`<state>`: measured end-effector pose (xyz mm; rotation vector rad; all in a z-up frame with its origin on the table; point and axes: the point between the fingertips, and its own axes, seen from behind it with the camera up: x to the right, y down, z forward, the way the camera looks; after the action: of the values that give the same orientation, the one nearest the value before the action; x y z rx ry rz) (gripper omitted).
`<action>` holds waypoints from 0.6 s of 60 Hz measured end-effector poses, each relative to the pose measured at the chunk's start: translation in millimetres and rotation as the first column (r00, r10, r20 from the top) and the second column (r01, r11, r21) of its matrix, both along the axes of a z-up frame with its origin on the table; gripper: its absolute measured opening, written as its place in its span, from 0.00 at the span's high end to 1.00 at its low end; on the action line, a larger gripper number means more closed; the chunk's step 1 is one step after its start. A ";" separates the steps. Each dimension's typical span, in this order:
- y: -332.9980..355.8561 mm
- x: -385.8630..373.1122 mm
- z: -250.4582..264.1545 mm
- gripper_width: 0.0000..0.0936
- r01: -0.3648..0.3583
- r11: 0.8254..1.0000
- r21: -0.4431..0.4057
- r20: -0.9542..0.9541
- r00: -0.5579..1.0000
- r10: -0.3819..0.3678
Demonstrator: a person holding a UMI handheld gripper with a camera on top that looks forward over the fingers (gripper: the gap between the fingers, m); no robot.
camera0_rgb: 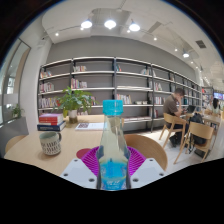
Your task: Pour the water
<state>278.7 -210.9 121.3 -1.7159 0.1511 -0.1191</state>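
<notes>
Gripper (113, 172) level, pointing forward over a round wooden table (30, 148); both fingers low at 6 o'clock, closed in on a clear water bottle (112, 145) with a blue cap (113, 106). The purple pads (92, 156) press against the bottle's lower body at 5 and 7 o'clock, no gap visible on either side, so the bottle is clamped between them. Bottle upright, cap on, body rising toward 12 o'clock from the fingers. Cannot tell whether its base rests on the table or hangs just above it. Table edge curves from 9 o'clock round behind the bottle toward 3 o'clock; bare tabletop to the left of the bottle and a narrower strip to the right. At 9 o'clock from the bottle, near the table's far edge, a woven cup or basket (50, 141) with a stack of books (50, 121) just behind it, both well apart from the fingers. Beyond the table at 10 to 11 o'clock, a potted plant (75, 100) on another surface. At 3 o'clock, well beyond the table, wooden chairs (197, 135) and a seated person (178, 103). Long bookshelves (115, 85) line the back wall; ceiling lights (110, 24) at 12 o'clock. The holding hand is out of sight.
</notes>
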 end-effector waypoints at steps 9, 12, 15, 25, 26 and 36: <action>-0.1 1.3 -1.9 0.65 0.023 0.999 -0.043 0.016 1.000 -0.023; 3.8 1.3 3.0 0.65 0.039 0.998 -0.053 0.043 0.998 -0.037; 15.6 -0.5 3.7 0.65 0.044 0.995 -0.086 0.103 0.994 -0.035; 61.7 -23.4 31.3 0.65 0.014 0.981 -0.193 0.403 0.913 0.066; 67.9 -27.2 34.1 0.65 0.014 0.979 -0.205 0.440 0.895 0.079; 121.9 -74.3 56.7 0.65 0.007 0.958 -0.287 0.767 0.602 0.225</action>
<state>204.4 -89.0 178.0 -1.7705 -0.6789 -0.8411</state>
